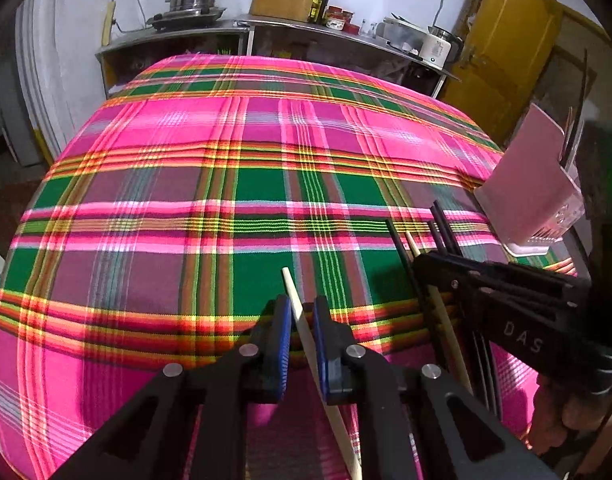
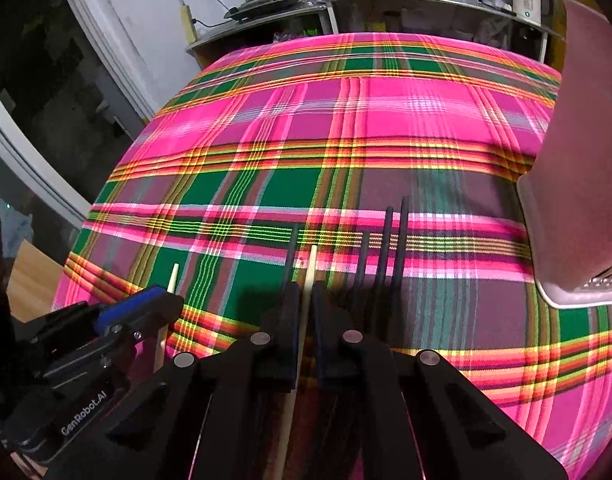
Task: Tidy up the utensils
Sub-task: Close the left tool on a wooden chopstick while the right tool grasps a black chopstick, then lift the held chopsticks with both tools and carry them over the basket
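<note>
Bright pink-and-green plaid cloth (image 1: pixel 233 184) covers the counter, with a steel shelf of pots behind.

From the left wrist view, the left hand-held gripper (image 1: pixel 301 320) is clamped on a pale chopstick (image 1: pixel 295 304), which runs slantwise between the blue pads with its tip poking out ahead. To the right, the right hand-held gripper (image 1: pixel 422 264) sits low among several black chopsticks (image 1: pixel 442 224) lying on the cloth, and a pink utensil holder (image 1: pixel 534 168) stands just beyond them near the counter's right edge, with cutlery already sticking up from it.

From the right wrist view, the right hand-held gripper (image 2: pixel 306 304) is closed on a second pale chopstick (image 2: pixel 310 272), gripped close to its tip; black chopsticks (image 2: pixel 390 240) lie just beside the jaws on the right. The holder (image 2: pixel 578 168) looms at the far right.

Risks, as I judge them: each stick is pinched by a narrow contact, so it could pivot or slip out during the carry. The right jaws could also drag the neighbouring black sticks, and a long tilted stick could catch the holder's rim.
</note>
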A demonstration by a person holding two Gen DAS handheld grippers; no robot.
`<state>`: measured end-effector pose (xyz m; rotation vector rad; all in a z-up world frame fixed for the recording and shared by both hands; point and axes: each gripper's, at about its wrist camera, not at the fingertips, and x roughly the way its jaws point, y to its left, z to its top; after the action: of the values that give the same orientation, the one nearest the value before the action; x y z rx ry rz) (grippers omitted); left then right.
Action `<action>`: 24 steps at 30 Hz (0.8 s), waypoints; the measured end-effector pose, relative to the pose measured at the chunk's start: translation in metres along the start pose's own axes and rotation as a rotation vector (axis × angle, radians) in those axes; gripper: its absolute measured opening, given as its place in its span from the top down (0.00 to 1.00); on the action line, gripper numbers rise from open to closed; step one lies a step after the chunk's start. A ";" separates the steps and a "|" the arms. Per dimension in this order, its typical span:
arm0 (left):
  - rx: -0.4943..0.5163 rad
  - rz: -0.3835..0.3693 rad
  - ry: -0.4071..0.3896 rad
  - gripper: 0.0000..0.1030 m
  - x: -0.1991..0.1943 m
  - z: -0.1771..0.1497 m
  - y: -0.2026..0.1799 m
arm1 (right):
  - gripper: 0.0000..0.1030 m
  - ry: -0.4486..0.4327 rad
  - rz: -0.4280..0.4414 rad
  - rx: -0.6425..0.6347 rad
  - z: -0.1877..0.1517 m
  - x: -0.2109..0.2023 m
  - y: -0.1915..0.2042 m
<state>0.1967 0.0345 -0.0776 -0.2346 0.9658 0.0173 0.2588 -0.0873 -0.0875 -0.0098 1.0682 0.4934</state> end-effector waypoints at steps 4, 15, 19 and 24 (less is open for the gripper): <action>0.035 0.023 0.000 0.90 0.001 0.001 -0.005 | 0.96 0.009 -0.031 -0.035 0.004 0.003 0.006; -0.004 -0.036 0.027 0.95 -0.005 0.008 0.008 | 0.94 0.003 0.017 -0.003 0.007 -0.008 -0.003; -0.002 -0.059 0.005 0.95 -0.020 0.012 0.007 | 0.94 -0.032 0.034 -0.002 0.008 -0.027 -0.003; 0.009 -0.095 -0.044 0.95 -0.052 0.021 0.004 | 0.94 -0.084 0.054 -0.006 0.009 -0.054 0.000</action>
<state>0.1837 0.0472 -0.0245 -0.2710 0.9095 -0.0686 0.2457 -0.1056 -0.0379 0.0338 0.9862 0.5413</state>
